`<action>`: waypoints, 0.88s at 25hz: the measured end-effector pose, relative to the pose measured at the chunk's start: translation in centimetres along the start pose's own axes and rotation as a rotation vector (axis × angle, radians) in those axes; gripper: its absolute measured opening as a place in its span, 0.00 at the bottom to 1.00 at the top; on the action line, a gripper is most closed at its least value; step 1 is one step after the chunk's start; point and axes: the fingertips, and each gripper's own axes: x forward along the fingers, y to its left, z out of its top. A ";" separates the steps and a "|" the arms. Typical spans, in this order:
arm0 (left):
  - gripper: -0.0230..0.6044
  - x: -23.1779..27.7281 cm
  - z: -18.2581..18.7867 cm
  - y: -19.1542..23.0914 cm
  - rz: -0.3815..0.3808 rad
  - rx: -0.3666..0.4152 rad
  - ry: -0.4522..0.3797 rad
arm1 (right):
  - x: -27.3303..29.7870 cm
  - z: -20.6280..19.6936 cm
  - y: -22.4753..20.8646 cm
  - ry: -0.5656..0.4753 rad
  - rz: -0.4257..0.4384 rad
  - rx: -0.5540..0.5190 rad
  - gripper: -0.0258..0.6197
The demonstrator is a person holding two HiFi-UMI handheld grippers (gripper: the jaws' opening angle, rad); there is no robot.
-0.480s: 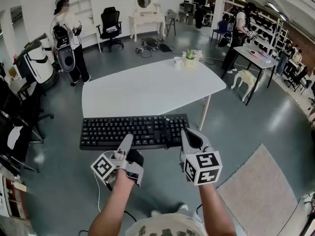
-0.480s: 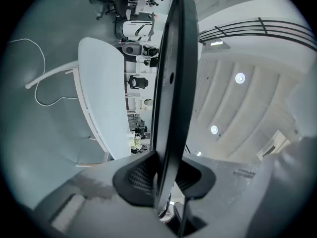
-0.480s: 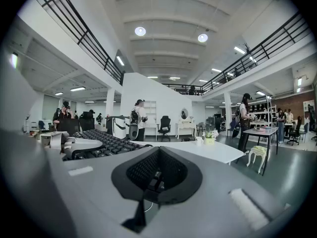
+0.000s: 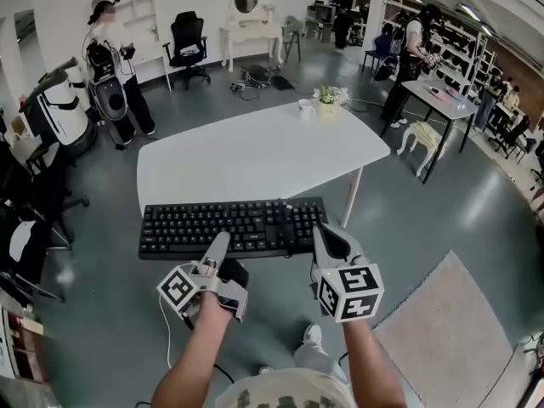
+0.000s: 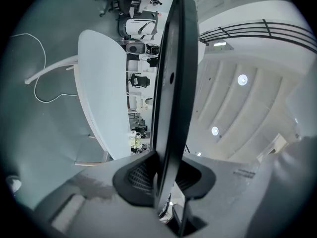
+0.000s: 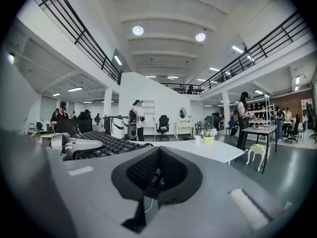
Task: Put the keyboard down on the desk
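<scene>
I hold the long black computer keyboard (image 4: pixel 229 228) level and keys up, just off the near edge of the white rounded desk (image 4: pixel 255 155), over the grey floor and not resting on the desktop. My left gripper (image 4: pixel 219 243) has its jaws clamped on the keyboard's near long edge, left of the middle. In the left gripper view the keyboard (image 5: pixel 173 83) runs edge-on straight out from between the dark pads of the left gripper (image 5: pixel 163 177), and the desk (image 5: pixel 101 98) stands apart from it with a gap of floor between. My right gripper (image 4: pixel 327 235) sits at the keyboard's near right corner, on the side away from the desk. In the right gripper view its jaws (image 6: pixel 157 175) are pressed together with nothing between them. The keyboard (image 6: pixel 106 145) lies off to their left and the desk (image 6: pixel 208 150) stretches beyond. At the desk's far edge stand a white mug (image 4: pixel 306 105) and, just beside it, a small potted green plant (image 4: pixel 328 99). Beyond the desk's far left corner is a black office chair (image 4: pixel 189 48). A person in dark trousers (image 4: pixel 115 66) stands off the desk's left end.
</scene>
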 end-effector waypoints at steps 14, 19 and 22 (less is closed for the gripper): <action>0.18 9.2 -0.2 3.2 0.023 0.000 -0.035 | 7.6 0.3 -7.2 0.017 0.053 0.022 0.04; 0.18 14.3 -1.3 4.3 0.027 0.003 -0.073 | 11.2 1.1 -12.5 0.028 0.082 0.030 0.04; 0.18 16.9 -1.7 4.5 0.032 0.006 -0.095 | 13.1 1.9 -14.7 0.031 0.104 0.028 0.04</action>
